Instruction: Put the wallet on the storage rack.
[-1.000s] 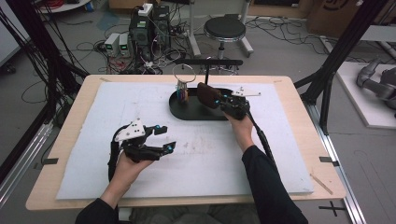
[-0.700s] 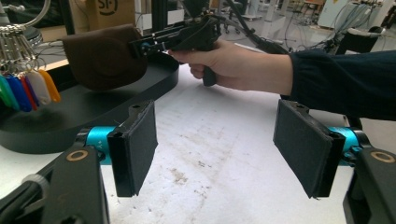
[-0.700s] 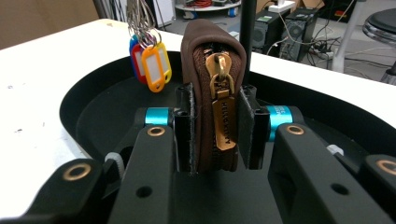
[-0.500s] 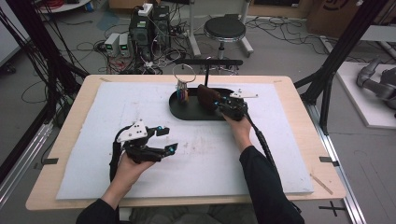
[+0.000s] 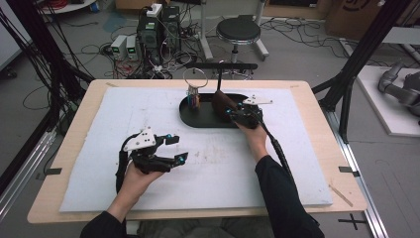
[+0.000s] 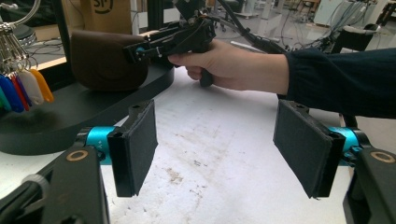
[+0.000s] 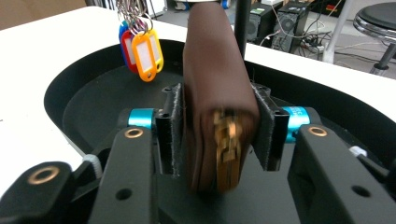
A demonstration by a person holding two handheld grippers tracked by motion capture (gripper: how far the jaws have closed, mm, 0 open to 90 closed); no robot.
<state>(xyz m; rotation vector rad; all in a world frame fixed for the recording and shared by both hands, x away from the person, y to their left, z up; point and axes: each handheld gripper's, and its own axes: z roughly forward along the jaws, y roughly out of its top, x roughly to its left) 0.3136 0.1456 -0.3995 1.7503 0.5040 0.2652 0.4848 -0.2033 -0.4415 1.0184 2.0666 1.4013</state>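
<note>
Now the job looks almost done. The brown zip pouch stands on its edge on the black tray, at the far side of the table. It is next to the thin black post, and its gold zip faces the right gripper's camera.

The right gripper is at the pouch, with one jaw on each side of it. Its jaws have just been opening. The pouch is between them, and the pads sit right beside its sides. They do not seem to squeeze it any more. The pouch looks a bit blurry, so it may be settling onto the tray.

What is left, I think, is small. The jaws need to open a little more. Then the hand can pull back without knocking the pouch over.

The left gripper has no part in this. It hangs over the white mat, near the person, well apart from the tray. Its jaws are wide open and there is nothing between them.

Counting things:
- one brown pouch
- one black tray
- one white mat
- one table
- two grippers
- one ring of key tags, hanging over the tray's left end

I can see a blue tag, a red one, an orange one and a yellow one. There may be more behind them that I cannot count.
</note>
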